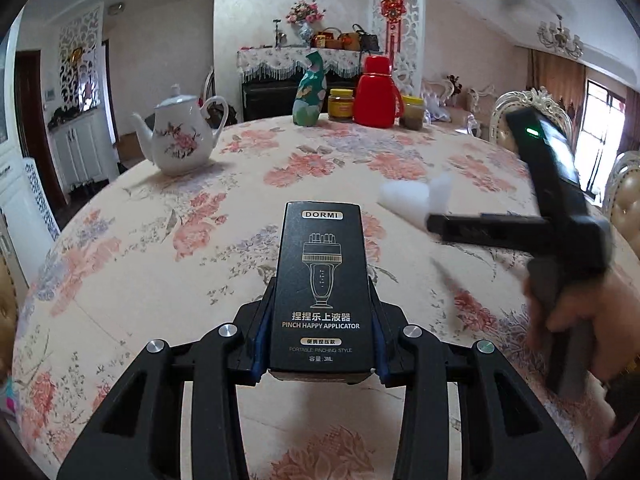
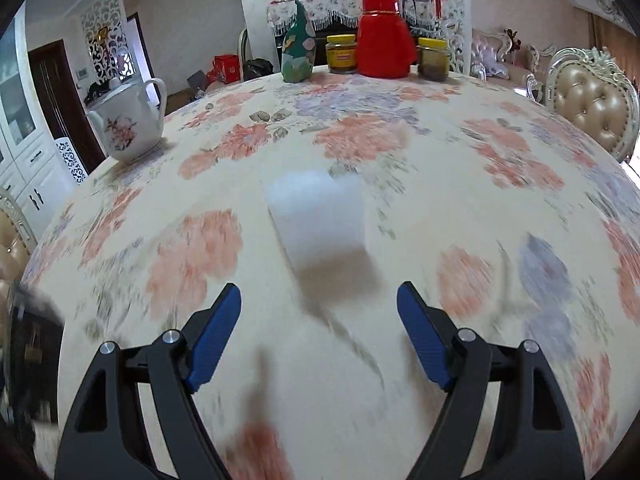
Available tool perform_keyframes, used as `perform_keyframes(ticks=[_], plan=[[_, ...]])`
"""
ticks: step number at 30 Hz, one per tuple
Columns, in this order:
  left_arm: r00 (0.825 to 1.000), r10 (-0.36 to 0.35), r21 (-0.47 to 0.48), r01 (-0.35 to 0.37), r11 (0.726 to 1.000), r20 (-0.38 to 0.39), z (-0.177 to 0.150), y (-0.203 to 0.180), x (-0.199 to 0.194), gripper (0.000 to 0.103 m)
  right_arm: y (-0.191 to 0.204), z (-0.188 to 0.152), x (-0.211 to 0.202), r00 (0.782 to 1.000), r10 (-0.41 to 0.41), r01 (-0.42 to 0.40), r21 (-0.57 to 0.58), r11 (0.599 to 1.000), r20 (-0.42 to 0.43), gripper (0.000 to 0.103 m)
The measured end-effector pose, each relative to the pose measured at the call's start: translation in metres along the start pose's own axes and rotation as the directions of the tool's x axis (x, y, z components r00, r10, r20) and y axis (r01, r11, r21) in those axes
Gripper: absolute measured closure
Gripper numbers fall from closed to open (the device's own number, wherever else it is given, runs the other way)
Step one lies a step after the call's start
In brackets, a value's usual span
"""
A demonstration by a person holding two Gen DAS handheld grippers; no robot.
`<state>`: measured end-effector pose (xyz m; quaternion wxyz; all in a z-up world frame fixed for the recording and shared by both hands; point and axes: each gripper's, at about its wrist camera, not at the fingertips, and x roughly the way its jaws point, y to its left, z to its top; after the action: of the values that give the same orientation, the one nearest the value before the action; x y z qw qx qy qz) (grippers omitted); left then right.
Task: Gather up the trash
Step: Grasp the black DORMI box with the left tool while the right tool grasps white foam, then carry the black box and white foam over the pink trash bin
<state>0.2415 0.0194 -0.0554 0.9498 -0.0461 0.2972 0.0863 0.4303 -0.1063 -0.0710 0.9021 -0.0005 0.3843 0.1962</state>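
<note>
Black box clamped lengthwise in left gripper, held clear of table, presumably for binning. Right gripper gaping wide, aimed at blurry white thing, maybe tissue, lying just ahead on floral cloth.

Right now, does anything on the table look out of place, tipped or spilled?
Only the white piece of trash lying loose mid-table on the floral tablecloth; blur hides what it is. The teapot, red flask and jars stand upright, nothing spilled.
</note>
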Motion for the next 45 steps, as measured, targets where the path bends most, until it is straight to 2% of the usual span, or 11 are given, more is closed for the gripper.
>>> perform_keyframes(ticks=[3, 7, 9, 11, 12, 14, 18, 23, 29, 41, 45], plan=[[1.000, 0.005, -0.035, -0.005, 0.999, 0.006, 0.001, 0.006, 0.000, 0.066, 0.006, 0.019, 0.024, 1.000, -0.013, 0.013, -0.012, 1.000, -0.025, 0.025], [1.000, -0.001, -0.035, 0.002, 0.999, 0.011, 0.001, 0.006, 0.000, 0.066, 0.010, 0.034, 0.049, 0.997, -0.039, 0.037, -0.024, 0.999, -0.071, 0.026], [1.000, -0.007, -0.030, 0.008, 1.000, 0.011, 0.001, 0.005, 0.000, 0.066, 0.009, 0.034, 0.053, 0.995, -0.041, 0.038, -0.030, 0.999, -0.089, 0.047], [1.000, -0.008, -0.028, 0.009, 1.000, 0.012, 0.001, 0.005, 0.000, 0.066, 0.008, 0.030, 0.046, 0.996, -0.042, 0.040, -0.031, 0.999, -0.074, 0.050], [1.000, -0.010, -0.029, 0.011, 1.000, 0.011, 0.001, 0.005, 0.000, 0.066, 0.008, 0.025, 0.038, 0.998, -0.019, 0.017, -0.034, 0.999, -0.064, 0.050], [1.000, -0.018, -0.027, 0.018, 0.999, 0.006, 0.000, 0.004, 0.000, 0.066, 0.009, 0.011, 0.016, 0.998, -0.049, 0.047, -0.054, 0.997, -0.034, 0.051], [0.999, -0.034, -0.005, 0.034, 0.999, -0.004, -0.001, -0.001, 0.001, 0.066, -0.002, -0.018, -0.026, 0.999, -0.038, 0.038, -0.007, 0.999, -0.007, 0.051], [0.994, -0.104, 0.016, 0.104, 0.994, -0.033, -0.004, -0.010, 0.003, 0.066, -0.011, -0.058, -0.077, 0.999, -0.029, 0.028, 0.053, 0.998, 0.026, 0.051], [0.988, -0.155, 0.048, 0.156, 0.987, -0.028, -0.007, -0.019, -0.002, 0.066, -0.011, -0.100, -0.129, 0.993, -0.094, 0.084, 0.114, 0.990, 0.078, 0.051], [0.969, -0.246, 0.137, 0.245, 0.960, -0.004, -0.017, -0.044, -0.022, 0.066, -0.016, -0.151, -0.187, 0.975, -0.176, 0.146, 0.203, 0.968, 0.136, 0.051], [0.959, -0.281, 0.162, 0.284, 0.945, -0.038, -0.023, -0.056, -0.027, 0.066, -0.021, -0.166, -0.206, 0.966, -0.211, 0.174, 0.227, 0.958, 0.151, 0.051]])
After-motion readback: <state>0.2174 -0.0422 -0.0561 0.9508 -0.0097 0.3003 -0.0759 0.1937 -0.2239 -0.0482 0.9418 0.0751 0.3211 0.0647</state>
